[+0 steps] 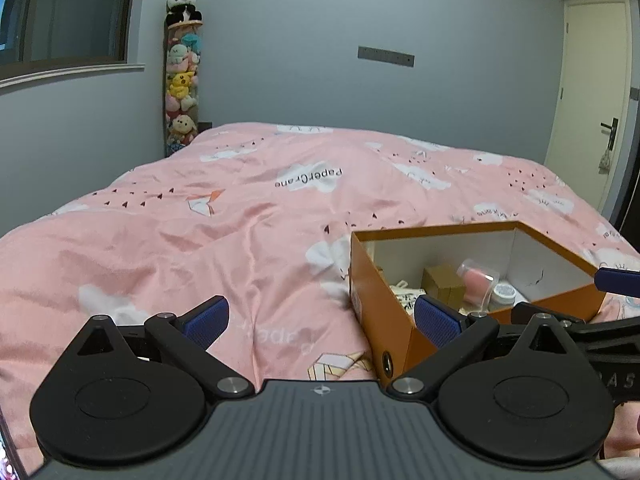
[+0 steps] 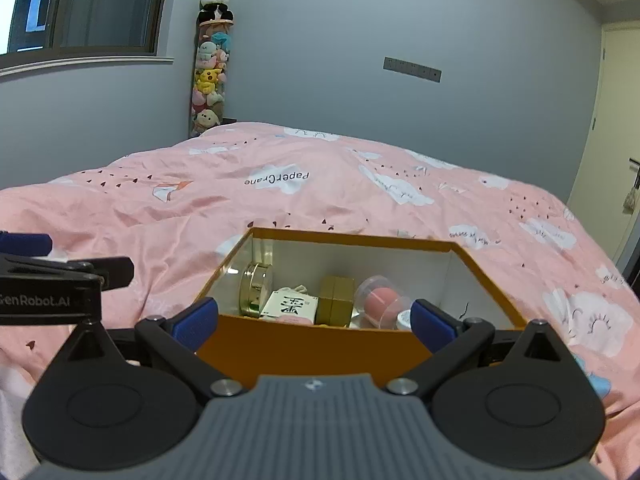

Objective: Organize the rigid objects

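1 gold clock (image 2: 256,290) — only the right wrist view shows it.

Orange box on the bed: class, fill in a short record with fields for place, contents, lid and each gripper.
Place: orange box sits on the pink quilt
Contents: gold round tin, white pouch, gold cube, pink sponge case, small jar
Lid: none on, top open
Left gripper: open, empty
Right gripper: open, empty

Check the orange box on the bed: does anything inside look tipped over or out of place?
Mostly tidy. In the orange box, the clear container holding a pink object lies tilted on its side, while the gold boxes beside it stand upright.
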`<state>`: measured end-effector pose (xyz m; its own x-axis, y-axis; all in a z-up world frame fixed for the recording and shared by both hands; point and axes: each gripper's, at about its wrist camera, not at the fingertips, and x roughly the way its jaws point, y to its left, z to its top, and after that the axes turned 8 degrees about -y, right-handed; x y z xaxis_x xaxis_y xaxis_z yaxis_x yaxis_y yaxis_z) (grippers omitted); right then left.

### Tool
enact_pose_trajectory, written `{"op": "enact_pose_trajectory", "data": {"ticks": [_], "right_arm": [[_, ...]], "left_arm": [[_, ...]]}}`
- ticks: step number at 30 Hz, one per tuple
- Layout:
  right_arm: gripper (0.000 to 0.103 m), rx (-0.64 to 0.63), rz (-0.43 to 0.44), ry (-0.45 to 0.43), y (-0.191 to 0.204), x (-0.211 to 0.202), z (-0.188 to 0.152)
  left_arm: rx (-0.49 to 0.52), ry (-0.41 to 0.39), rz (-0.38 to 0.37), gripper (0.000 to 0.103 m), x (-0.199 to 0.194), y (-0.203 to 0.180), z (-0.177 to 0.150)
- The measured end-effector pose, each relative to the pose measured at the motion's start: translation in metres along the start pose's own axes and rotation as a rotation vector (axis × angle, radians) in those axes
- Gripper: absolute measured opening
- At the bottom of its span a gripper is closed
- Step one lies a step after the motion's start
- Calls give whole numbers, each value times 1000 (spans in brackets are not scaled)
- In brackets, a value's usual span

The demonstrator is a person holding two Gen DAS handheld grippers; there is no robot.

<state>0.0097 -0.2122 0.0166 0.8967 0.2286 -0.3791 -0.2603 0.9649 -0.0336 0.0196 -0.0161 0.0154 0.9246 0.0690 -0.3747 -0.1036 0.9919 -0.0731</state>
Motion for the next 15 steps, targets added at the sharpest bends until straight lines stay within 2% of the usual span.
{"op": "enact_pose_trajectory", "data": {"ticks": [8, 15], "right_arm": [[100, 133, -19, 112, -20, 19, -13], [100, 109, -13, 129, -14, 23, -16]], "left_arm": [[28, 61, 1, 103, 9, -7, -7], [25, 107, 6, 103, 15, -8, -10]]}}
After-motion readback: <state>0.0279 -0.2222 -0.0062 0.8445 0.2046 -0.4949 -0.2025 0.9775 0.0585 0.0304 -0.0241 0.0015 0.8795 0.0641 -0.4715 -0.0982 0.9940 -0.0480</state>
